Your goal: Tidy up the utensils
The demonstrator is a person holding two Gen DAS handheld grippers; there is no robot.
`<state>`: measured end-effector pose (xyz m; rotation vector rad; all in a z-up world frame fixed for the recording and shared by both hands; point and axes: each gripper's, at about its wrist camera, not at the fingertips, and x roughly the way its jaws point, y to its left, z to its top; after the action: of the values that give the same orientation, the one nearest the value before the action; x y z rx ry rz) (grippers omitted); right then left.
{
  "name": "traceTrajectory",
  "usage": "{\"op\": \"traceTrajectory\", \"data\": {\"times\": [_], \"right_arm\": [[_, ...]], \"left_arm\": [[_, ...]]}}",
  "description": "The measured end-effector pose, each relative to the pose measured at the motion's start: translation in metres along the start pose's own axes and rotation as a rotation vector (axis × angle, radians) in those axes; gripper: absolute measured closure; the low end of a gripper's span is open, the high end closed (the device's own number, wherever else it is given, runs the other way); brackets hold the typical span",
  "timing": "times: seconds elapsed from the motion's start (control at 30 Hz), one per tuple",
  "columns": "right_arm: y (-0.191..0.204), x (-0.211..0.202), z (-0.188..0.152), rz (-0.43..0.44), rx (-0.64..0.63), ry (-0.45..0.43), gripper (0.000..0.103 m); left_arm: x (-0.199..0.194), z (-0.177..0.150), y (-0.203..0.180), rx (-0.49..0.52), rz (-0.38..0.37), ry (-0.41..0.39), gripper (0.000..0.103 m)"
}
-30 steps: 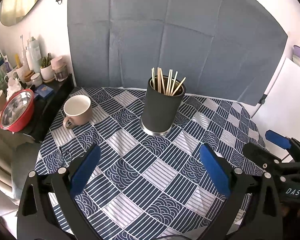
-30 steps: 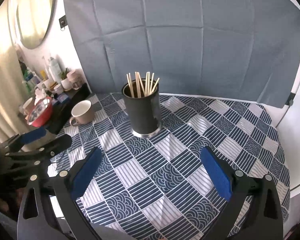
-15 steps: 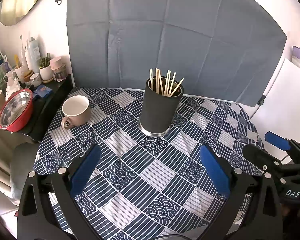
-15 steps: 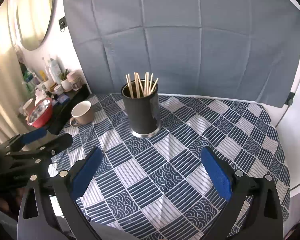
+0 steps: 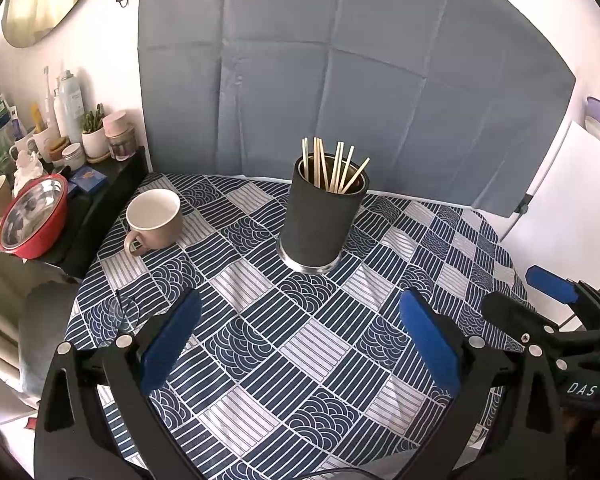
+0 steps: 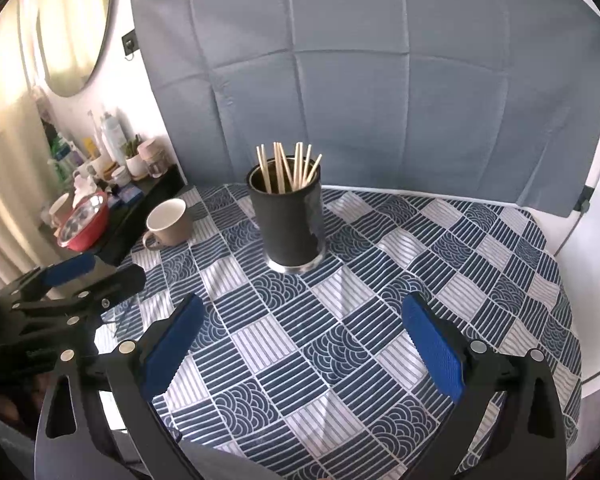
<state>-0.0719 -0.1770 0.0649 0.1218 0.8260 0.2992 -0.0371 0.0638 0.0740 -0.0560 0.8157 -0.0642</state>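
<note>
Left wrist and right wrist views: both grippers' fingers spread wide, holding nothing.

The left tool hovers with its blue-padded fingers spread wide and nothing between them. The right tool hangs beside it, likewise spread wide and empty.

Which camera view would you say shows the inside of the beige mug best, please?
The left wrist view: the beige mug is larger there and its white interior opens toward the lens. In the right wrist view the same mug is smaller and farther off, though handle and rim are visible.
</note>
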Motion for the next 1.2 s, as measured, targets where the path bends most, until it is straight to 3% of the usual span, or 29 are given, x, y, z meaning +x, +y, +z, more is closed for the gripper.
{"op": "traceTrajectory", "data": {"times": [1.2], "right_arm": [[0.0003,-0.0005,-0.0024,0.028,0.003,-0.007,0.008]], "left_arm": [[-0.0077,0.0002,-0.0026,0.016,0.013,-0.025,0.006]]}}
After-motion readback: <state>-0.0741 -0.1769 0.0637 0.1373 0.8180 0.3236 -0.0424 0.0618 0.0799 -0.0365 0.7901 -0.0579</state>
